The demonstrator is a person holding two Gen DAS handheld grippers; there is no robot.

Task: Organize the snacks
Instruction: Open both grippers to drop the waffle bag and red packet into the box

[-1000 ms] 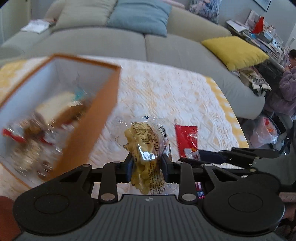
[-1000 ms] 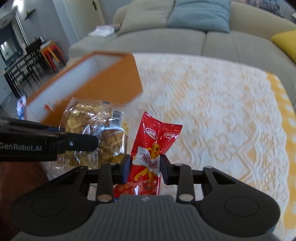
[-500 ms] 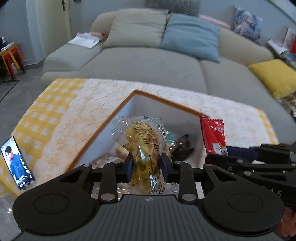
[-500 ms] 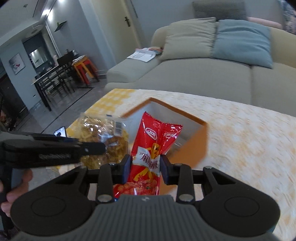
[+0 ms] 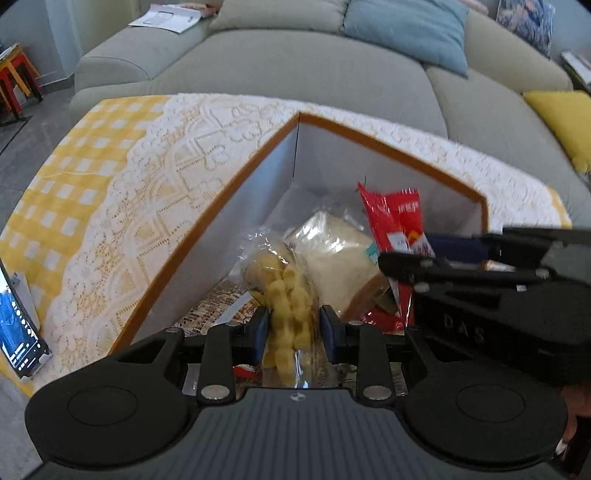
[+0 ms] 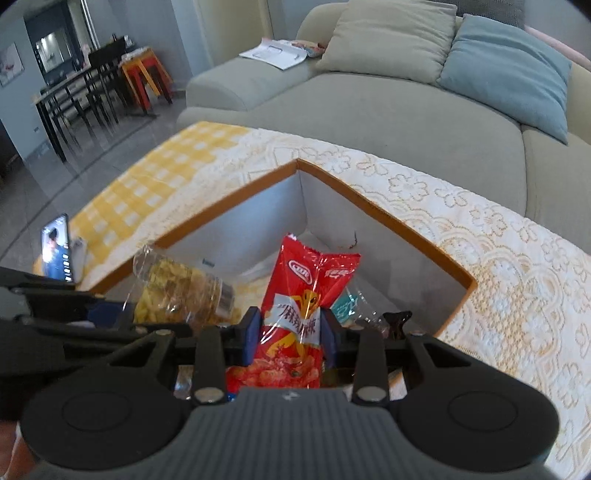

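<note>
An orange-rimmed box (image 5: 388, 142) with white inner walls stands on the lace-covered table; it also shows in the right wrist view (image 6: 406, 225). My left gripper (image 5: 293, 328) is shut on a clear bag of yellow snacks (image 5: 284, 291), held over the box interior. My right gripper (image 6: 290, 332) is shut on a red snack packet (image 6: 306, 291), also over the box. The red packet (image 5: 391, 218) and the right gripper (image 5: 480, 266) show at the right of the left wrist view. The yellow bag (image 6: 177, 291) shows at the left of the right wrist view. A wrapped bread slice (image 5: 343, 254) and other packets lie inside.
A phone (image 5: 14, 332) leans at the table's left edge, also in the right wrist view (image 6: 57, 251). A grey sofa (image 5: 295, 66) with a blue cushion (image 5: 406, 29) runs behind the table. Dining chairs (image 6: 85, 92) stand at the far left.
Both grippers have moved from the table over to the box and lowered their snacks into its opening. Both stay shut on their packets.
</note>
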